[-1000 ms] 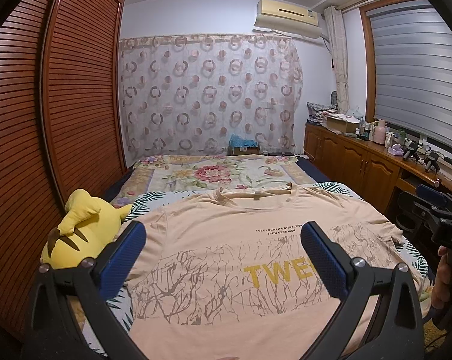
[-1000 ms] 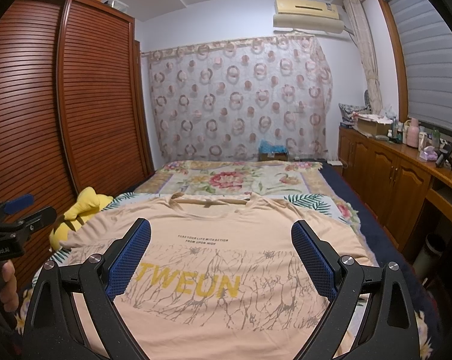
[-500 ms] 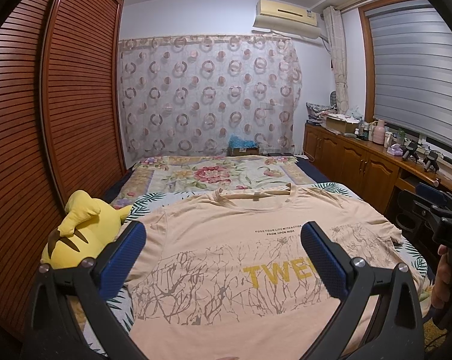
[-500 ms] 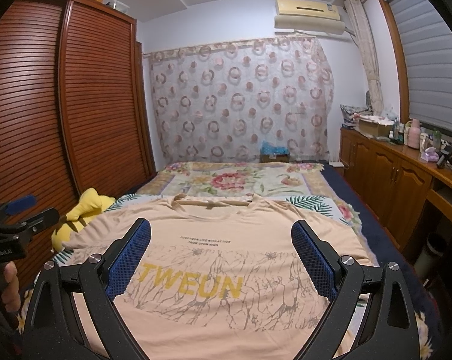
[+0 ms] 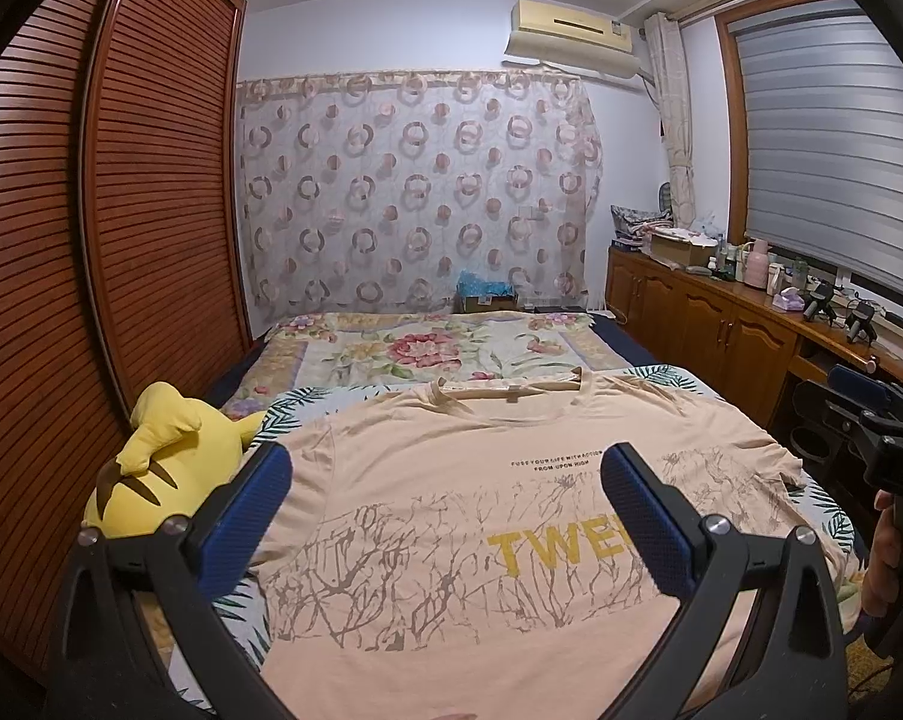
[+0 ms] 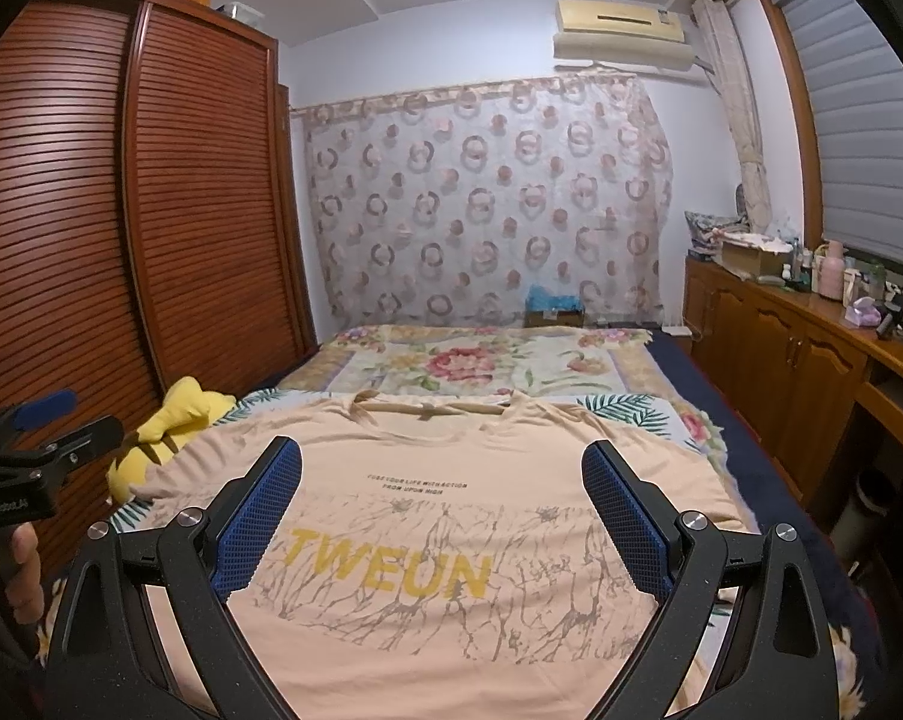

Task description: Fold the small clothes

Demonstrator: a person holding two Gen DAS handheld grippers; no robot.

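the peach t-shirt [image 5: 451,516] lies flat ahead, collar far, hem toward me; my left gripper [image 5: 445,516] and right gripper [image 6: 442,510], both spread wide and empty, hover above it, each nearer its own sleeve.

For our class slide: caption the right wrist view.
Open right gripper above a peach T-shirt spread flat on the bed.

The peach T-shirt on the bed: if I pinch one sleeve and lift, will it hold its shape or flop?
The peach T-shirt will probably flop: it looks like thin knit, lying flat with soft ripples. It likely weighs little, so one open right gripper could lift it. It may drag across the bedspread rather than slide cleanly.
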